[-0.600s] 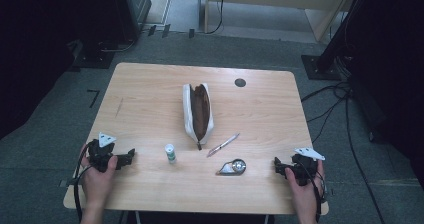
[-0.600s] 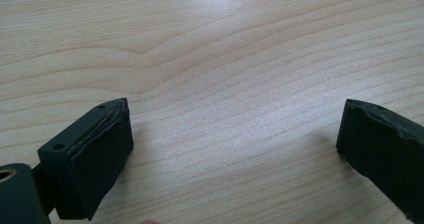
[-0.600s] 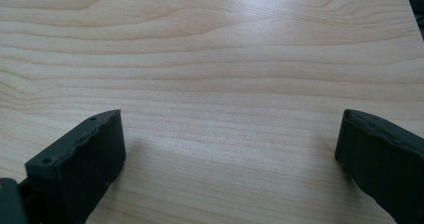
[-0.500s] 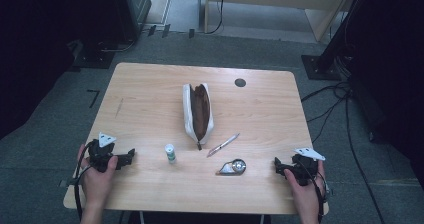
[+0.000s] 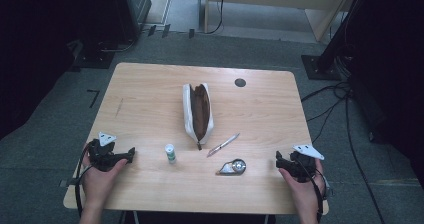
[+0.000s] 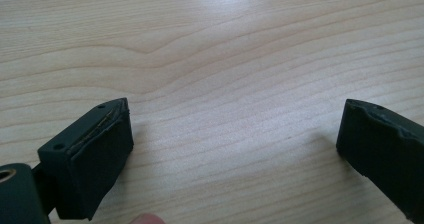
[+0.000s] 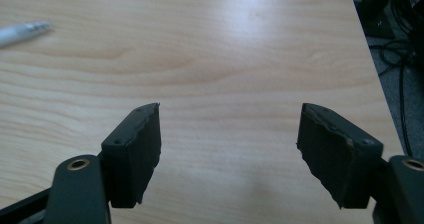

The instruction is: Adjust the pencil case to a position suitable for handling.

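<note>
Wood surface: pouch, pen, tape, tube
Left hand-held gripper: jaws apart, empty
Right hand-held gripper: jaws apart, empty

Bare wood lies between the left tool and the glue stick.

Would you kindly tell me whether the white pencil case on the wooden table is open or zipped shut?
Open: the white pencil case lies with its long top gaping, and the high view shows its dark brown inside.
</note>
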Available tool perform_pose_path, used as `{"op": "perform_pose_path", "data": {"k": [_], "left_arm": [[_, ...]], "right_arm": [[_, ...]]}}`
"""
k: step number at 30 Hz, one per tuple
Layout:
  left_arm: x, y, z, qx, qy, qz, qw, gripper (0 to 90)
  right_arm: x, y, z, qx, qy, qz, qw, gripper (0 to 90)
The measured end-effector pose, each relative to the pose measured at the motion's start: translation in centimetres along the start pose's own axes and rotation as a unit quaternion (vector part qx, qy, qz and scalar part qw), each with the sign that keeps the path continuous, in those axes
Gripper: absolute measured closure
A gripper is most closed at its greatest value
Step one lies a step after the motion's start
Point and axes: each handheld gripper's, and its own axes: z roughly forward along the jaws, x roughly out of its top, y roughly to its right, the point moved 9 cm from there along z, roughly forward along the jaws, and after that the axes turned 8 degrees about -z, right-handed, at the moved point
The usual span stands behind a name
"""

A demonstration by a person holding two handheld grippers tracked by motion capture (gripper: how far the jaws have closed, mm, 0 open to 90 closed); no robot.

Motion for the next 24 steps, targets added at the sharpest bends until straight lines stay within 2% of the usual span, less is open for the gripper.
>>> {"op": "perform_pose_path", "data": {"k": [2,3,4,6,7,13,14,16,19,24], "left_arm": [[0.0,0.0,0.0,0.001,0.000,-0.001,1.0000,1.7],[0.0,0.0,0.0,0.001,0.000,-0.001,1.0000,1.7],[0.0,0.0,0.0,0.001,0.000,-0.001,1.0000,1.7],[0.0,0.0,0.0,0.001,0.000,-0.001,1.0000,1.7],[0.0,0.0,0.0,0.001,0.000,-0.001,1.0000,1.7],[0.0,0.0,0.0,0.001,0.000,-0.001,1.0000,1.7],[0.0,0.0,0.0,0.001,0.000,-0.001,1.0000,1.7],[0.0,0.0,0.0,0.001,0.000,-0.001,1.0000,1.8],[0.0,0.0,0.0,0.001,0.001,-0.001,1.0000,1.8],[0.0,0.0,0.0,0.000,0.000,0.000,1.0000,1.8]], "right_arm": [[1.5,-0.9,-0.6,0.008,0.010,-0.011,0.9999,31.2],[1.5,-0.9,-0.6,0.008,0.010,-0.011,0.9999,31.2],[2.6,-1.6,-1.1,0.018,0.021,-0.014,0.9995,35.1],[3.1,-2.0,-1.2,0.024,0.027,-0.017,0.9992,36.6],[4.0,-2.9,-1.5,0.039,0.034,-0.025,0.9984,40.2],[6.1,-5.2,-1.9,0.065,0.049,-0.047,0.9956,42.7],[7.0,-5.9,-1.9,0.069,0.057,-0.054,0.9945,44.2],[7.4,-6.3,-2.0,0.076,0.059,-0.053,0.9940,44.4],[8.8,-7.8,-2.0,0.095,0.067,-0.056,0.9916,47.7],[9.9,-9.4,-1.8,0.106,0.076,-0.071,0.9889,51.2]]}}
